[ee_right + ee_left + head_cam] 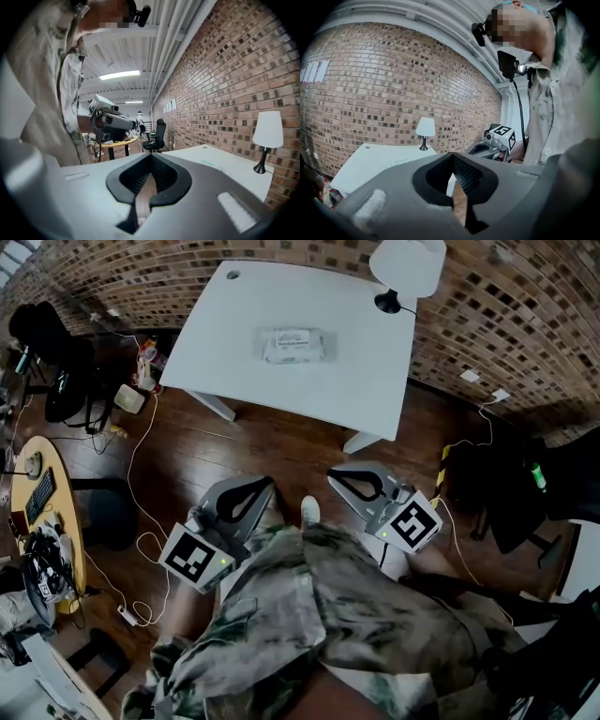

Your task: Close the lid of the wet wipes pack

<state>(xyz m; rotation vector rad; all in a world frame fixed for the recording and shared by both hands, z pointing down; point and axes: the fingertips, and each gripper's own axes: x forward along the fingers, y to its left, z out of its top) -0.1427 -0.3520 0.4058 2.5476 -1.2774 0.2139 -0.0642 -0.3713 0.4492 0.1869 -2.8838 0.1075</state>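
Note:
The wet wipes pack point(293, 345) lies flat near the middle of the white table point(361, 371), far ahead of both grippers. Its lid is too small to tell apart. It shows faintly as the pack point(396, 162) in the left gripper view and as the pack point(211, 163) in the right gripper view. My left gripper point(265, 484) and right gripper point(334, 474) hang over the wooden floor, close to the person's body. Both are shut with nothing held. The left gripper point(452, 157) and right gripper point(151, 155) show their tips touching.
A white lamp point(405, 268) stands at the table's far right corner. Black office chairs point(66, 371) and a round wooden desk point(47, 502) are at the left. A dark chair point(525, 493) is at the right. Cables point(141, 540) trail on the floor.

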